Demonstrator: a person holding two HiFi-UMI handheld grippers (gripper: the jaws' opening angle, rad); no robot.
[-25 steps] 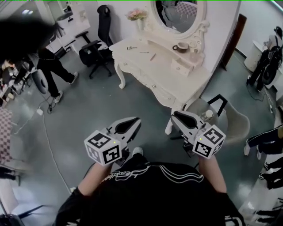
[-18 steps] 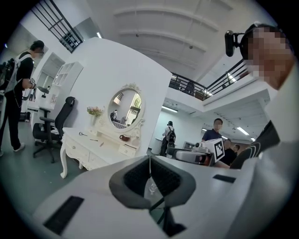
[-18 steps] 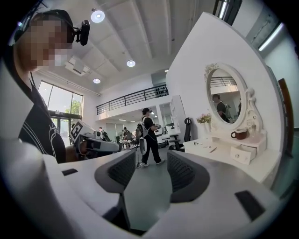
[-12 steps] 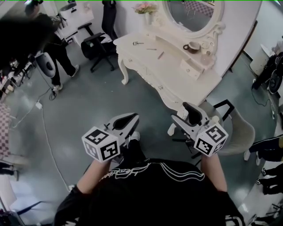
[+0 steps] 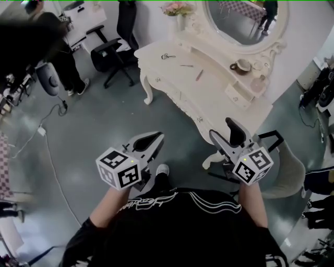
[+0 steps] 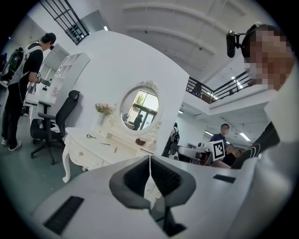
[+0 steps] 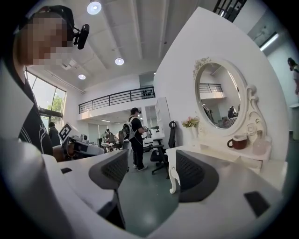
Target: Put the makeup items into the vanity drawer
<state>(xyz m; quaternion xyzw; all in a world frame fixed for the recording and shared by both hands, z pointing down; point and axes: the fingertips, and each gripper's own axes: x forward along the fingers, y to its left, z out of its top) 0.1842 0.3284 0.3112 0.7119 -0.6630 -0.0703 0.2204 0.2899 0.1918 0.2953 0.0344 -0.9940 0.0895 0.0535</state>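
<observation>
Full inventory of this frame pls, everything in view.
vanity: one, cream, centre, drawers shut
mirror: one, oval, cream frame, on the vanity
flowers: one bunch, pink, vanity's far end
mug: one, brown, shelf under the mirror
small makeup items: three, one metallic, one dark, one pink, vanity top
office chair: one, black, beyond the vanity
grey chair: one, beside the vanity, near right gripper
bystanders: at least two, dark clothes, left and right edges
left gripper: shut, empty
right gripper: jaws opening, nothing between them

Pink stick [image 5: 199, 75], thin pencil [image 5: 186, 65] and metal curler [image 5: 167, 56] lie apart on the white vanity [image 5: 219, 96], drawers [image 5: 180, 96] shut.
</observation>
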